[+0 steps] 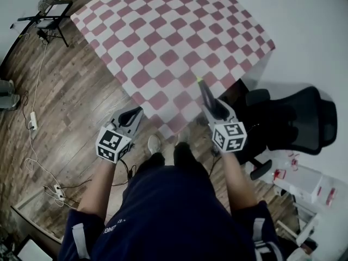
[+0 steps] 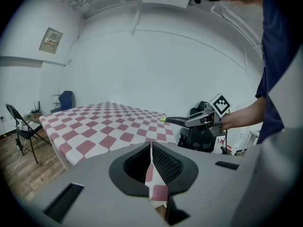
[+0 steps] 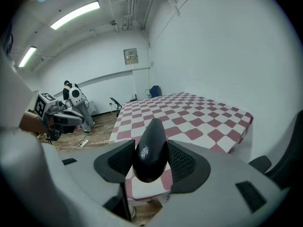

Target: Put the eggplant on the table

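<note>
A dark purple eggplant (image 3: 152,138) with a green tip sits lengthwise between the jaws of my right gripper (image 3: 151,150), which is shut on it. In the head view the eggplant (image 1: 206,94) sticks out of the right gripper (image 1: 213,107) over the near edge of the table (image 1: 179,37), which has a red and white checked cloth. My left gripper (image 1: 133,113) hangs over the wooden floor just short of the table's near-left edge. Its jaws (image 2: 151,146) are shut with nothing in them. The left gripper view shows the eggplant (image 2: 176,121) from the side.
A black office chair (image 1: 291,118) stands right of the table's near corner. A folding chair (image 1: 51,15) is at the far left. Cables and power strips (image 1: 32,121) lie on the wooden floor. White boxes (image 1: 304,181) are at the lower right. The person's feet (image 1: 155,144) stand by the table edge.
</note>
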Available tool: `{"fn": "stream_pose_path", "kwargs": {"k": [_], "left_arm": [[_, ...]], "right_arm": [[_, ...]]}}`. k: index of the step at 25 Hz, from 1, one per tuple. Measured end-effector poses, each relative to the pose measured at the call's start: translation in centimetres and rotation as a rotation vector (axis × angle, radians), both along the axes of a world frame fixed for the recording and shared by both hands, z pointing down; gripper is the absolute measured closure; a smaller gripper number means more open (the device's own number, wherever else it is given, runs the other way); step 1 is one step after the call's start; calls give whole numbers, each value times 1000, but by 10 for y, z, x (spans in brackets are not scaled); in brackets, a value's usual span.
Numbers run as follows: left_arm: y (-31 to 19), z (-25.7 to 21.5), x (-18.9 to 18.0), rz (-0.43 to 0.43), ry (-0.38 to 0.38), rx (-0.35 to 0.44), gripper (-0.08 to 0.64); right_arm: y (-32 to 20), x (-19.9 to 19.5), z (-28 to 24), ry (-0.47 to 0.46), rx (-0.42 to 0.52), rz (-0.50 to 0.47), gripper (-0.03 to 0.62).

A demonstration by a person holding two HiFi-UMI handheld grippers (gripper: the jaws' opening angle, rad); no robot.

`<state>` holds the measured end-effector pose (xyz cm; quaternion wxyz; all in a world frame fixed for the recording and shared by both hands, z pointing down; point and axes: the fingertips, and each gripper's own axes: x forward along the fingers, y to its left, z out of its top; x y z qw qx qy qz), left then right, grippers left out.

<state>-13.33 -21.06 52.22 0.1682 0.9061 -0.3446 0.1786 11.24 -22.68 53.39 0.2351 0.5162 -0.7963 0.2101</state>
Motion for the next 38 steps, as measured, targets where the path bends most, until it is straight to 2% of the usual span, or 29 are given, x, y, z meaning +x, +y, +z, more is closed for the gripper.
{"fn": "stream_pose_path", "kwargs": {"k": [5,9,17,27,33,38], "left_arm": [[-14,4,2,-53,-27,-37,529],[-25,9,21,-82,-51,-67,520],[-34,17,58,-153,-78,-118,468],[-30,29,64,-229,-101,-169,463],[-33,31,67,-233,-93,-165,462],[-33,32,69,-218,-83,-163,462]], "right_arm": [[-46,-11,18,37,-16,-95,368],[-85,-6,39,77,-21,-166,368],[-139,-4,99,129,-88,-281,368],[-160,-23,138,182,-102,-384,367],[-158,-28,147,169,-139,-409,365],[-153,-27,142,147,-147,-403,330]]}}
